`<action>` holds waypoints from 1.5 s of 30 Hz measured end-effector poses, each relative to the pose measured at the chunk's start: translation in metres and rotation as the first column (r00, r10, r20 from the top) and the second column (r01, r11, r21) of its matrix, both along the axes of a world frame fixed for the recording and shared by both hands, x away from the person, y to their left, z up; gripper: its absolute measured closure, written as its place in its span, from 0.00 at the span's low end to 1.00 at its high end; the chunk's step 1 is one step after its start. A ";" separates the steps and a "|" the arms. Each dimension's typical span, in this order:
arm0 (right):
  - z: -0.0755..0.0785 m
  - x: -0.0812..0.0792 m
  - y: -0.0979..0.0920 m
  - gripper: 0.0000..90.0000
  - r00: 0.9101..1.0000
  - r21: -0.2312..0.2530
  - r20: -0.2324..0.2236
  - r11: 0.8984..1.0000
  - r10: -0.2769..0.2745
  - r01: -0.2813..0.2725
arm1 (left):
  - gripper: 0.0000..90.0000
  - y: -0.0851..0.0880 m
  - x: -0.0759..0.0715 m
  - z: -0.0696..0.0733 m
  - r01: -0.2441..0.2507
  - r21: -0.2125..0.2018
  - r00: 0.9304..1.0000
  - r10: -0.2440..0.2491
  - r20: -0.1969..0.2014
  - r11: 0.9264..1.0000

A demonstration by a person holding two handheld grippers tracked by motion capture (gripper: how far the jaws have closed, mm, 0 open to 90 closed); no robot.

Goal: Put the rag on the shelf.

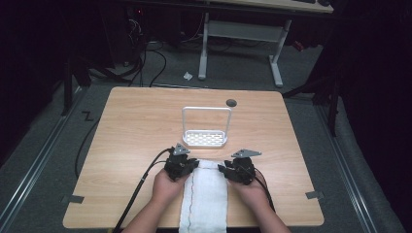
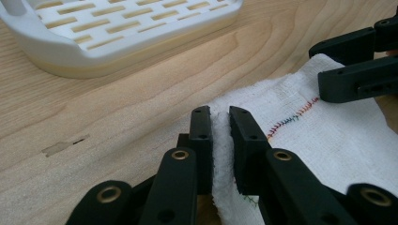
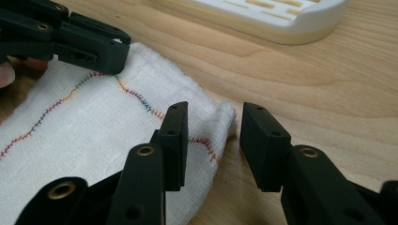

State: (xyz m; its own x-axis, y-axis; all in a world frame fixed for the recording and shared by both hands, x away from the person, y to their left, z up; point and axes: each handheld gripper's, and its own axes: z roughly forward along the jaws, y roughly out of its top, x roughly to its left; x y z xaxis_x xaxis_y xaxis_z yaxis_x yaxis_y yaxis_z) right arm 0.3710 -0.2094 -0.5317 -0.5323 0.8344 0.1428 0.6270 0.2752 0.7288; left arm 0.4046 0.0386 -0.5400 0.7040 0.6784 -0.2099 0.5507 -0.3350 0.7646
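A white cloth [image 1: 205, 194] with a multicoloured stitched line lies at the table's front middle and hangs over the front edge. My left gripper [image 1: 195, 164] is at the cloth's far left corner, and in the left gripper view it [image 2: 219, 133] is shut on a raised fold of the cloth [image 2: 328, 136]. My right gripper [image 1: 222, 169] is at the far right corner. In the right gripper view it [image 3: 213, 140] stands open, its jaws on either side of the cloth's bunched corner [image 3: 224, 115].
A white slotted tray [image 1: 205, 139] with a tall loop handle [image 1: 206, 108] stands just beyond the cloth, mid-table. A dark round hole [image 1: 231, 102] is behind it. Bare wood lies to both sides. Desk legs and cables are on the floor beyond the far edge.
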 end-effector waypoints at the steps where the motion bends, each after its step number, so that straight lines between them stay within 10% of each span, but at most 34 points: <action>1: -0.001 0.000 0.000 0.70 1.000 -0.001 0.005 1.000 0.002 -0.002 | 0.89 0.000 0.000 0.000 0.000 0.000 1.000 0.000 0.000 1.000; 31: -0.003 -0.007 0.001 0.96 0.998 0.022 0.042 0.999 0.048 -0.049 | 0.91 0.004 0.001 -0.001 -0.005 -0.034 0.999 0.004 -0.034 0.999; 45: 0.014 -0.013 0.003 0.96 0.992 0.070 0.116 0.995 0.058 -0.066 | 0.92 0.012 -0.016 0.014 -0.003 -0.122 0.998 0.011 0.064 0.992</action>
